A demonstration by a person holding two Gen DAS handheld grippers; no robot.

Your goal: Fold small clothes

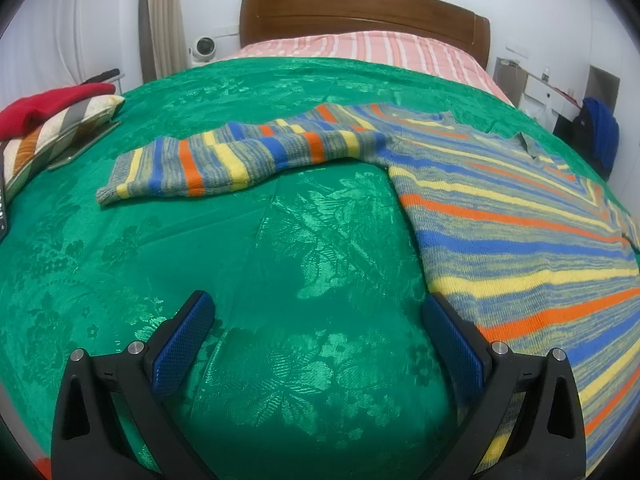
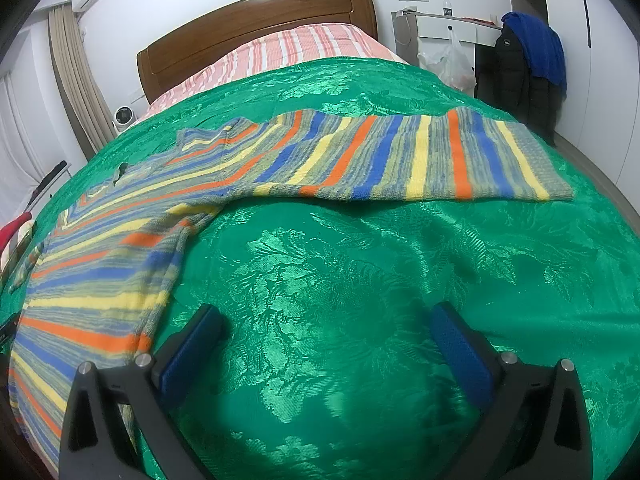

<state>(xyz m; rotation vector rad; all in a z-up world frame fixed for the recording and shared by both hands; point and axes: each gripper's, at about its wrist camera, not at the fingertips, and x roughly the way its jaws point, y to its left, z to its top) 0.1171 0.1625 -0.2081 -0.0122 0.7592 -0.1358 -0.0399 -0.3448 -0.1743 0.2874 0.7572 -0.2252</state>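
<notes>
A striped knit sweater (image 1: pixel 520 216) in blue, yellow, orange and grey lies spread flat on the green bedspread (image 1: pixel 280 272). In the left wrist view its body fills the right side and one sleeve (image 1: pixel 224 160) stretches out to the left. In the right wrist view the sweater's body (image 2: pixel 104 264) lies at the left and the other sleeve (image 2: pixel 420 156) stretches to the right. My left gripper (image 1: pixel 318 312) is open and empty above bare bedspread, beside the sweater's left hem edge. My right gripper (image 2: pixel 328 324) is open and empty over the bedspread (image 2: pixel 360 280), beside the right hem edge.
A striped pillow (image 1: pixel 60 132) with a red garment (image 1: pixel 48 108) on it lies at the bed's left edge. The wooden headboard (image 1: pixel 360 12) and pink striped bedding (image 1: pixel 360 48) are at the far end. A dark jacket with a blue cloth (image 2: pixel 532 52) hangs at the right of the bed.
</notes>
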